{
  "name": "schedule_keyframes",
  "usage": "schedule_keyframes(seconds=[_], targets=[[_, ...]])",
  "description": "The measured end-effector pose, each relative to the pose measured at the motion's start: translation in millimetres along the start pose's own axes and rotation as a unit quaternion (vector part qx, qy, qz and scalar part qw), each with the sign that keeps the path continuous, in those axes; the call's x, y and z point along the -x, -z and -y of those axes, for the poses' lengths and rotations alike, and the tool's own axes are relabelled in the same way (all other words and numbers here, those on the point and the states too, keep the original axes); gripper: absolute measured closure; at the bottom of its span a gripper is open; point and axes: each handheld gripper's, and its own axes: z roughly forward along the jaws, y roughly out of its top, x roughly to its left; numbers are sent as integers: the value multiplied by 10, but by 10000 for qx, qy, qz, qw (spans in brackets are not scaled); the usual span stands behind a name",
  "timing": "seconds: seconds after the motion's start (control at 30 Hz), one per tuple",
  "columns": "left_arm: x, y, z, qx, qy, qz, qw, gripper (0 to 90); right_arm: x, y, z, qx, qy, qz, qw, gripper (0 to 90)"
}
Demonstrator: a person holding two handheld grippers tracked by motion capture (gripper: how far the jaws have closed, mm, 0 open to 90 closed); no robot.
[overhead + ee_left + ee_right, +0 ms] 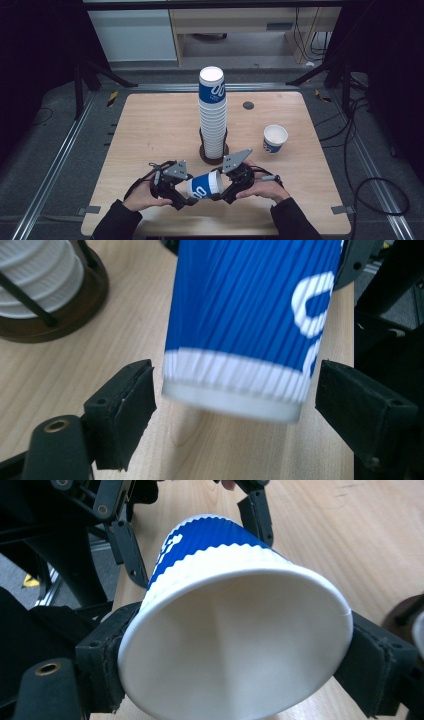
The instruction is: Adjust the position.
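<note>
The blue-and-white ribbed paper cup (245, 325) has a corrugated matt outer wall and a smooth white paper inside. The black fingers (107, 665) carry rough, foam-like matt pads. The pale wood-grain counter (150, 130) looks smooth with a faint sheen. The dark round stand (75, 310) under the stacked cups looks like polished wood.

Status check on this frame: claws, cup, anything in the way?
Right claw clamped on blue cup at its rim. Left claw open around its base, pads clear. Cup stack close behind; nothing blocking.
</note>
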Motion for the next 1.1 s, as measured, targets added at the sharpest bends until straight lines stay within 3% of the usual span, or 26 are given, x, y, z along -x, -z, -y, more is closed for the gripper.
schedule_keyframes(seconds=[0.23, 0.4, 0.6, 0.8, 0.97, 1.1], targets=[[56, -106, -28, -222, -100, 16, 9997, 195, -27, -106, 1, -187, 45, -155, 9997, 150], [69, -115, -28, -223, -133, 72, 9996, 260, -45, -118, -11, -188, 94, -204, 9996, 150], [62, -99, -26, -173, -146, 38, 9997, 268, -37, -110, -11, -143, 103, -194, 9997, 141], [15, -48, -6, -108, 2, -82, 9999, 269, -4, -47, -30, 194, -8, -4, 9998, 91], [-74, 55, 44, 237, 289, -172, 9992, 269, 59, 157, -48, 706, -196, 295, 9969, 84], [-118, 129, 68, 633, 506, -238, 9964, 269, 101, 286, -46, 927, -354, 493, 9938, 76]])
